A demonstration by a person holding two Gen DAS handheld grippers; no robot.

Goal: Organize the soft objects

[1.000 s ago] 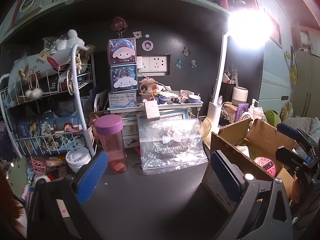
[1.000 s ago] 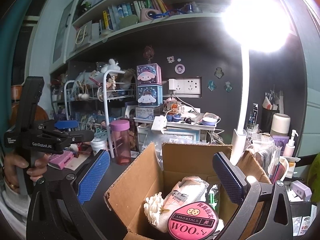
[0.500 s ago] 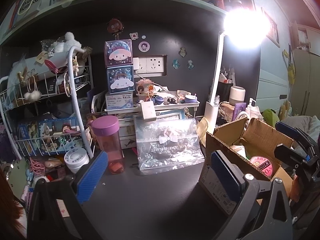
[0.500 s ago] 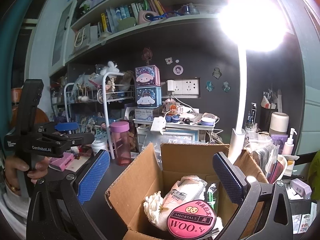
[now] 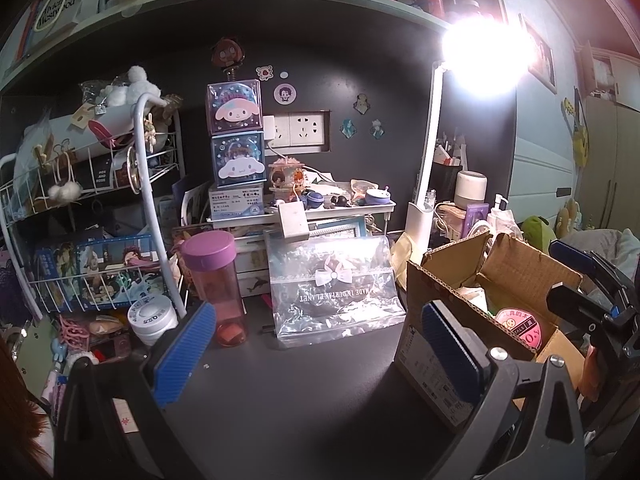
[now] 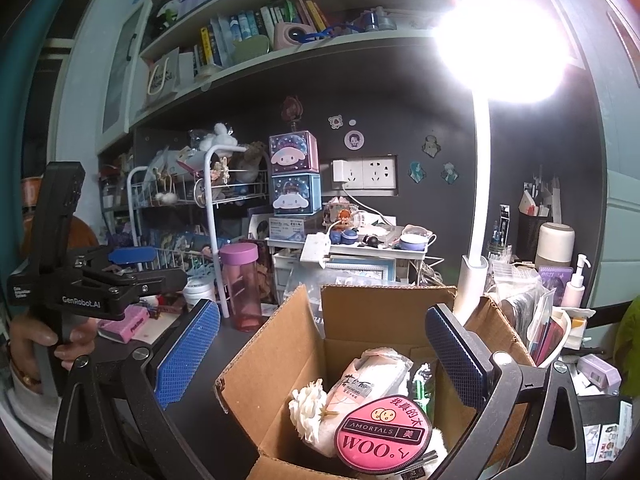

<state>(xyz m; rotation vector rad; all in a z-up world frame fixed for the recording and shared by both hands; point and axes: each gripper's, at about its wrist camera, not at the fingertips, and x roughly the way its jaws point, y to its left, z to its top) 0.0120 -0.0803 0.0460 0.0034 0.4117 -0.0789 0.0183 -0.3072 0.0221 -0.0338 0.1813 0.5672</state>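
Soft things sit packed in the open cardboard box (image 6: 304, 364) on the dark table (image 5: 288, 392): a white wrapped pack (image 6: 368, 384), a white fluffy flower (image 6: 306, 410), and a pink round "WOO" pouch (image 6: 384, 436) on top. Right gripper (image 6: 320, 356) hovers over the box, jaws wide apart, empty. Left gripper (image 5: 316, 356) is off over bare table, jaws apart too, a pink bottle (image 5: 214, 280) and clear zip bag (image 5: 336, 284) ahead of it.

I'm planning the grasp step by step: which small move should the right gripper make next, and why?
Probably lower the right gripper, whose jaws stand open and empty, into the open cardboard box toward the pink round pouch lying on top, directly below it.
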